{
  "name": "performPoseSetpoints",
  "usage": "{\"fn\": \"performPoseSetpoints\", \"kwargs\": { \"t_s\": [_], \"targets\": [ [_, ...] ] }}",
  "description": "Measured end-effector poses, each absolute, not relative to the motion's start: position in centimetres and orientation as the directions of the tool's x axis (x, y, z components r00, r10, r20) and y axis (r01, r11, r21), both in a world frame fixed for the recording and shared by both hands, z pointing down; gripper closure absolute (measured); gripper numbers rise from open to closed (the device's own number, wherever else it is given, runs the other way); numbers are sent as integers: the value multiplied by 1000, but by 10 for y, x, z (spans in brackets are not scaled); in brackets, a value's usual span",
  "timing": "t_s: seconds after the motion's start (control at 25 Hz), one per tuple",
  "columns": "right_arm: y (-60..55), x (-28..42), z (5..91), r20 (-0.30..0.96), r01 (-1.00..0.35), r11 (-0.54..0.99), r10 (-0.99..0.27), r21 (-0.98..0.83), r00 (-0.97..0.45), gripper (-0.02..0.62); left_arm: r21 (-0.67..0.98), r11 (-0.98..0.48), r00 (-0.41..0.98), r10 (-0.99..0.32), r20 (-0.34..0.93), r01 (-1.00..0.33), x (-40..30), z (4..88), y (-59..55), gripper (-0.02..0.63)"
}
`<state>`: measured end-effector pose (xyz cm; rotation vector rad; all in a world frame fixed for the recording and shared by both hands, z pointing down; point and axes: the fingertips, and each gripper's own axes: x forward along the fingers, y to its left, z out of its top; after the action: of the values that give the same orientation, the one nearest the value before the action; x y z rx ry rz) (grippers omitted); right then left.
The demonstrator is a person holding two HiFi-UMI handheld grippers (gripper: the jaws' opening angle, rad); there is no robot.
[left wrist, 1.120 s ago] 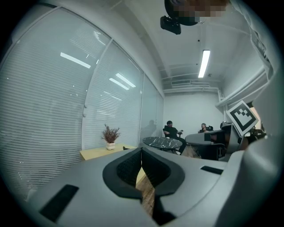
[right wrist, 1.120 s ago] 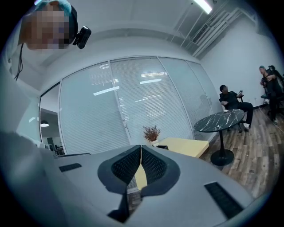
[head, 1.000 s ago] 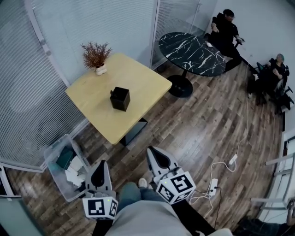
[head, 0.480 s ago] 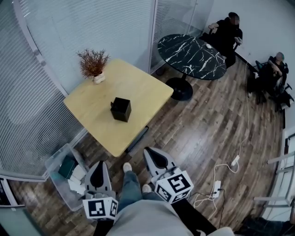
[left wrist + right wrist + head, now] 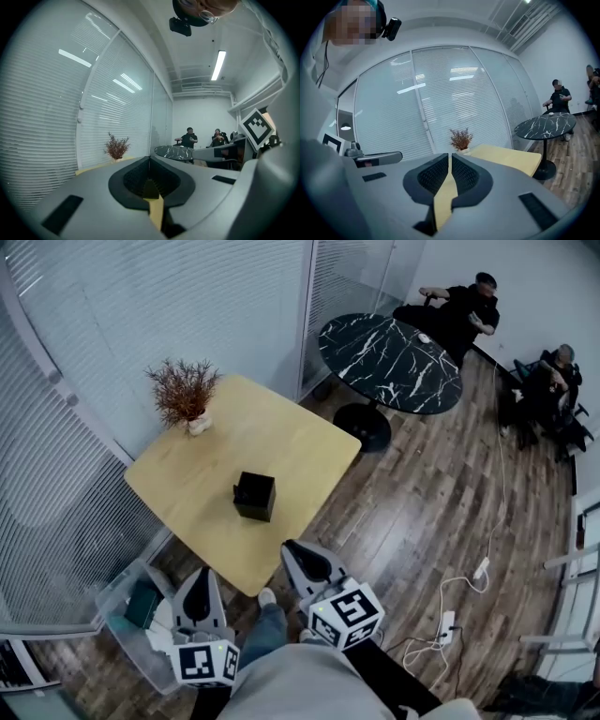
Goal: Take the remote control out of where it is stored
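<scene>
Left tongs (image 5: 200,574) pressed together, nothing between them; right tongs (image 5: 293,548) likewise pressed together and empty. Both held out in front of the person, off the near corner of the pale wood counter (image 5: 192,474), pointing towards it. Black box (image 5: 255,496) sits upright near the counter's middle, a little towards the near corner. Remote control not to be made out in any view. Dried plant (image 5: 183,395) in a small pot at the counter's edge by the blinds. Clear plastic bin (image 5: 120,607) on the floor beside the left tongs. Round marble table (image 5: 389,351) well beyond the counter's far side
</scene>
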<state>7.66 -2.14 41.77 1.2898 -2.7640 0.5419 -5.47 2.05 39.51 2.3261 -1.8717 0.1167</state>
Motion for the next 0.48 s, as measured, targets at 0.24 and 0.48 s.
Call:
{"fn": "performPoseSetpoints", "kwargs": {
  "t_s": [0.24, 0.48],
  "targets": [
    [-69, 47, 433, 224, -763, 591, -731, -262, -644, 589, 69, -230, 239, -955, 174, -971, -81, 399, -25, 597],
    [-102, 27, 442, 266, -777, 589, -730, -222, -630, 589, 73, -237, 247, -950, 191, -969, -104, 403, -56, 597]
  ]
}}
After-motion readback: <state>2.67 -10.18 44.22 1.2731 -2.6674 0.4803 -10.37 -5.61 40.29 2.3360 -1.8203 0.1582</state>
